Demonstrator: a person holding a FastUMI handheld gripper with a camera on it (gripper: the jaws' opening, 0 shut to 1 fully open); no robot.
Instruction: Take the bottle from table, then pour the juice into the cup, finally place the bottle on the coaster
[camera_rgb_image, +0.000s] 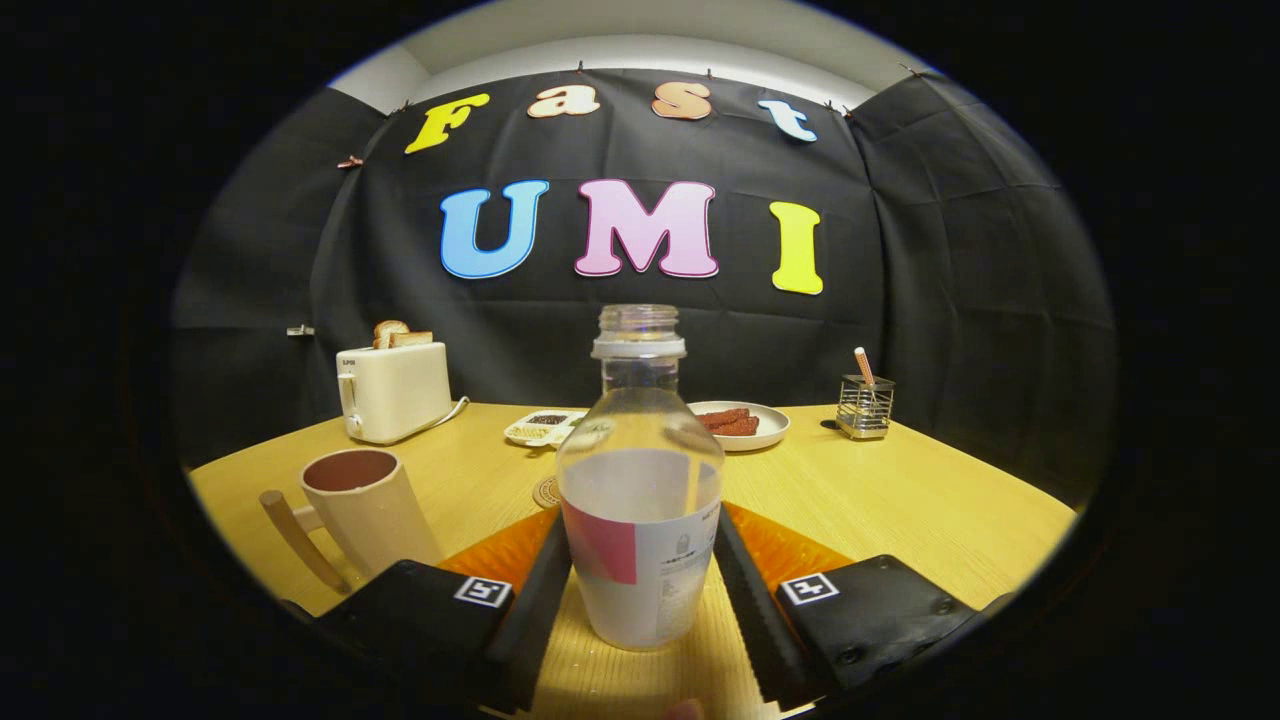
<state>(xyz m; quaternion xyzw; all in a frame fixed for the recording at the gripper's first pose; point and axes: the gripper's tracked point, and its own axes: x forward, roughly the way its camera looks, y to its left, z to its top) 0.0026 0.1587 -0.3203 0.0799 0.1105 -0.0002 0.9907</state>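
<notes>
The hand-held gripper sits low in the centre of the frame with its 2 fingers spread to roughly the width of the bottle, which stands upright between them on the wooden surface. Each ribbed inner pad lies right along a side of the bottle's lower body; whether both are actually pressing on it cannot be told. The bottle is clear plastic, rounded at the shoulder, narrowing to a threaded neck with no cap, and holds pale liquid to about mid-height; a white label with a pink patch wraps its lower half. To the lower left, near the left finger, stands a cream cup with a tapered body, a dark reddish interior and a long angled handle. Just behind the bottle on the left, a small round coaster peeks out, flat on the surface. Further back, toward the black cloth wall, are a cream toaster with bread slices in its slots, a small white tray, a white plate carrying reddish-brown strips, and a wire holder at the right.
</notes>
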